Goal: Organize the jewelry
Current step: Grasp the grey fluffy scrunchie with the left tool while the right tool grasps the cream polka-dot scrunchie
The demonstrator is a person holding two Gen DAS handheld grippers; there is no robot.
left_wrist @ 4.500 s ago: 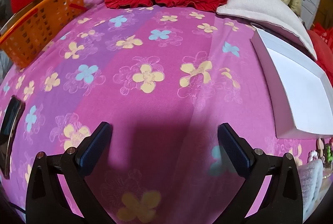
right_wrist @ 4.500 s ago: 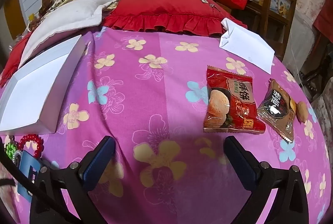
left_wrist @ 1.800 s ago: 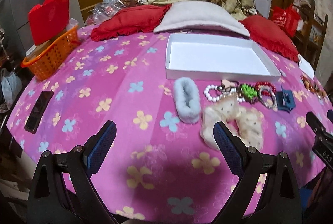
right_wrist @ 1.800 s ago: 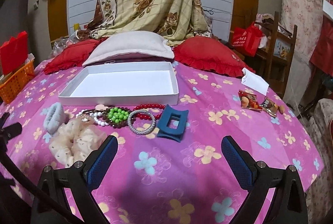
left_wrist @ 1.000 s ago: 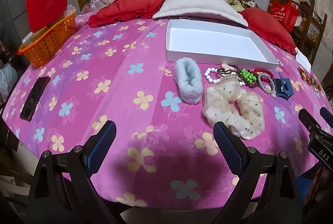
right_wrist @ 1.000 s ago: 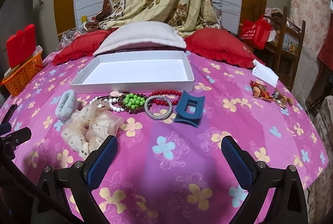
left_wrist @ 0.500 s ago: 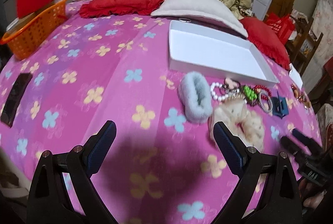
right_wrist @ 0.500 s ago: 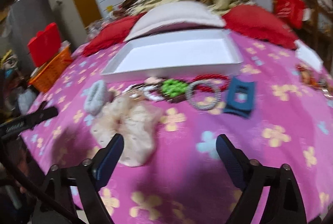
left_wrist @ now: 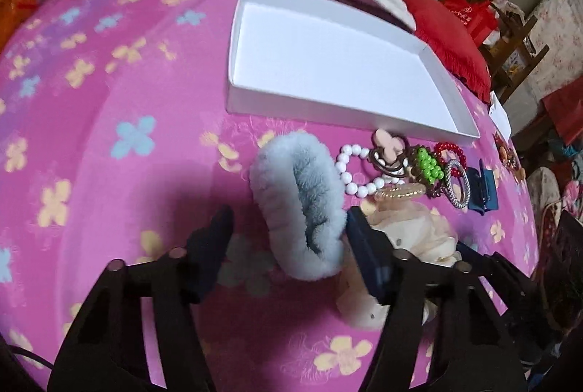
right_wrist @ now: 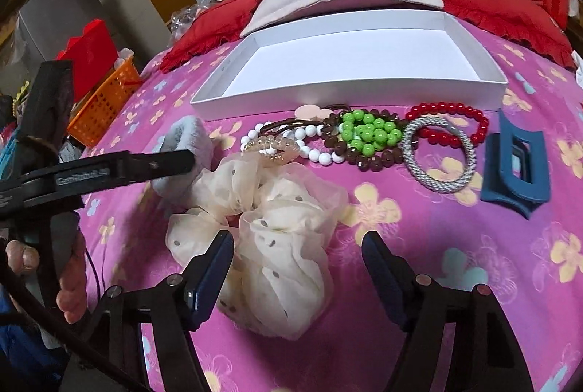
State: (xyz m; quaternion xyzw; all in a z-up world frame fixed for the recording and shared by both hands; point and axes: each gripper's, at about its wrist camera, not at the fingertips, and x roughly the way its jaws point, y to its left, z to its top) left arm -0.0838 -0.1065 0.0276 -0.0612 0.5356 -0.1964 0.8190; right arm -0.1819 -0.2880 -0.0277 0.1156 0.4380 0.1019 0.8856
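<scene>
Tongs status: the left tongs (left_wrist: 288, 231) are closing around the blue-grey fluffy scrunchie (left_wrist: 298, 206). One finger is touching or just beside its right flank; the other stands apart on the left, so no grip is made yet. The right tongs (right_wrist: 297, 253) are also closing, at a medium gap, with the near end of the cream dotted scrunchie (right_wrist: 266, 239) between the fingers; the pads do not press on it.

Location: all items lie on the pink flowered bedspread (left_wrist: 109, 144), in a row just in front of the empty white box (right_wrist: 349, 93). From left to right in the right wrist view: fluffy scrunchie, cream scrunchie, white bead bracelet (right_wrist: 309, 140), green bead cluster (right_wrist: 368, 133), silver rope ring (right_wrist: 437, 159), red bead bracelet (right_wrist: 452, 118), blue claw clip (right_wrist: 517, 169).

Probable faults:
1. Soft pile compresses. A closure taken on fluff alone is likely to slip on lifting.
2. Both tongs work side by side. The two scrunchies appear to touch, so lifting one may drag the other.
3. The cream fabric overlaps a clear, amber-tinted beaded loop (right_wrist: 269, 146). A deep bite may snag it and pull the tangled bracelets behind.
4. The bedspread is loose cloth; fingers driven too low may pinch it.

Appearance: fluffy scrunchie is thick, oval, plush. Cream scrunchie is sheer, crumpled, with dark dots.
</scene>
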